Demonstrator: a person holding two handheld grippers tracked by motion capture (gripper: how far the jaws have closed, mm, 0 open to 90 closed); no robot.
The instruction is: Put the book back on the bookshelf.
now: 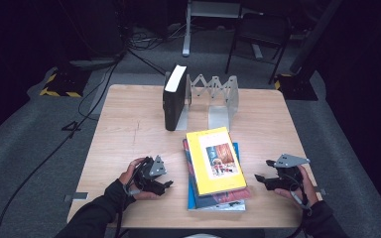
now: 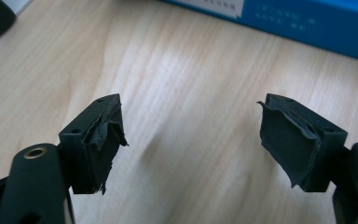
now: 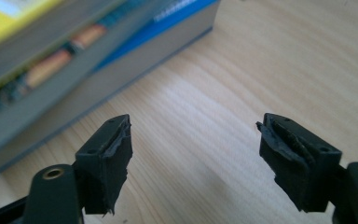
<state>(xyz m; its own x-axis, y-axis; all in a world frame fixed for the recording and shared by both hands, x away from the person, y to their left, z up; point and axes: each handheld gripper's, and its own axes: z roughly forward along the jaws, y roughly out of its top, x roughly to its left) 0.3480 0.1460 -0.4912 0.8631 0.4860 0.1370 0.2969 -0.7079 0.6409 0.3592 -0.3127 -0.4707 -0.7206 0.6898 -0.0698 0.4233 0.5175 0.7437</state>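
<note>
Bench scene, approach stage. A stack of books (image 1: 214, 171) lies flat near the front middle of the wooden bench (image 1: 129, 129), a yellow book (image 1: 213, 158) on top, a patterned one beneath it and a blue book (image 1: 217, 203) at the bottom. At the far edge a black book (image 1: 173, 99) stands upright against one plate of a metal expanding book rack (image 1: 218, 96), whose remaining slots are free. The left gripper (image 1: 167, 184) rests low just left of the stack; its jaws stand wide with bare wood between them, the blue book's edge (image 2: 307, 21) lying ahead of them in the left gripper view. The right gripper (image 1: 259, 179) sits just right of the stack, jaws likewise wide and holding nothing, the stack's side (image 3: 74, 60) close ahead. The step in hand appears to be closing in on the stack from both sides. The next move probably calls for sliding the jaws over the yellow book's edges without disturbing the books below, then lifting it towards the rack.
</note>
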